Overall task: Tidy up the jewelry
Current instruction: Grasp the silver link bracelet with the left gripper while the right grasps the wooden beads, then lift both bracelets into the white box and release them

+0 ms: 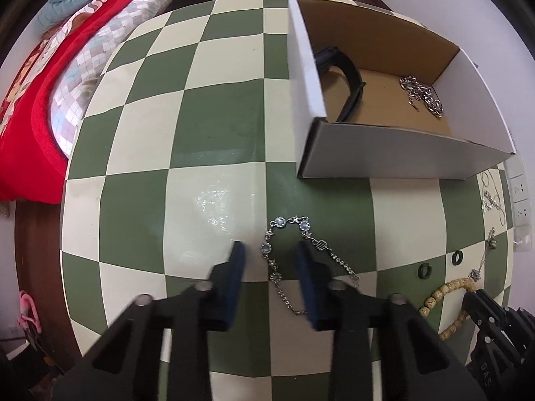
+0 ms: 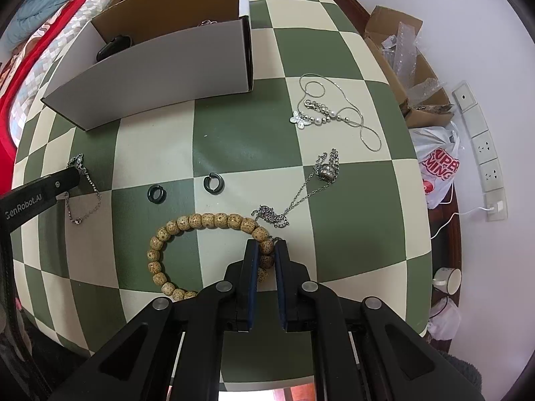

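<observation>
A silver gem bracelet [image 1: 284,257] lies on the checkered table, and my open left gripper [image 1: 270,245] straddles it low over the cloth; it also shows in the right wrist view [image 2: 83,190]. My right gripper [image 2: 266,245] is shut on a tan wooden bead bracelet [image 2: 200,224], which shows at the left wrist view's right edge [image 1: 444,300]. An open cardboard box [image 1: 394,157] holds a black band [image 1: 347,80] and a silver chain [image 1: 421,95]. The box also shows in the right wrist view [image 2: 160,70].
Two dark rings [image 2: 214,183] [image 2: 156,194], a silver pendant chain [image 2: 301,193] and a butterfly pearl necklace [image 2: 327,113] lie on the table [image 2: 351,220]. A bed with a red blanket [image 1: 40,100] is left; boxes and bags [image 2: 431,160] sit on the floor right.
</observation>
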Motion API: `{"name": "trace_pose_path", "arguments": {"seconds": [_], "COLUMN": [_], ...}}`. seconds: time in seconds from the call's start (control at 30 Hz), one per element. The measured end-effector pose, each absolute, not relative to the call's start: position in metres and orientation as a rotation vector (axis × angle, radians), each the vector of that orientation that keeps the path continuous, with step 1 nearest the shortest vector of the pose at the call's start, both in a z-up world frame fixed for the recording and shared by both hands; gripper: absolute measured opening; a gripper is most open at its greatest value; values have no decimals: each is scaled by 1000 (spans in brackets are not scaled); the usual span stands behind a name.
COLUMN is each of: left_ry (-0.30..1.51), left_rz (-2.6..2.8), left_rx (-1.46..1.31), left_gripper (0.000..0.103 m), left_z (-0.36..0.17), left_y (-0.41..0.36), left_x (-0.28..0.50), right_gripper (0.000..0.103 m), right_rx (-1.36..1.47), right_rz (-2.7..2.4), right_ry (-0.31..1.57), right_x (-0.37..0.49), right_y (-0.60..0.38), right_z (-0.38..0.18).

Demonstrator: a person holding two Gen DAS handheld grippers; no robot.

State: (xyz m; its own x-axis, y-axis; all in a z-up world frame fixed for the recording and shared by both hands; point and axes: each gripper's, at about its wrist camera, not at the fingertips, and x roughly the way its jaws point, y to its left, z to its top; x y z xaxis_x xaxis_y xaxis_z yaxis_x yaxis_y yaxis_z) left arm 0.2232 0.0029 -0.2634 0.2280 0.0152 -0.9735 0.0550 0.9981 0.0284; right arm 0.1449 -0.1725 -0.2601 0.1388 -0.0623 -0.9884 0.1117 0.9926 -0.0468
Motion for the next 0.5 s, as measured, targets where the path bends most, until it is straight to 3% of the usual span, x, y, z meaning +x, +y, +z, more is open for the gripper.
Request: {"name": "trace_pose_path", "arguments": {"seconds": [0.07, 0.5], "left_ry": [1341, 1341], "left_rz": [-32, -40], "left_rx": [67, 53], "left_gripper": [9, 1], "left_z": [-263, -261], "left_y": [1, 4], "left_x": [221, 211], "right_gripper": [11, 11], "right_rx": [40, 52], "right_rz": [-127, -134], "right_ry": [1426, 1427], "right_x": [146, 150], "right_y": [-173, -177], "right_z": [-260, -261]}}
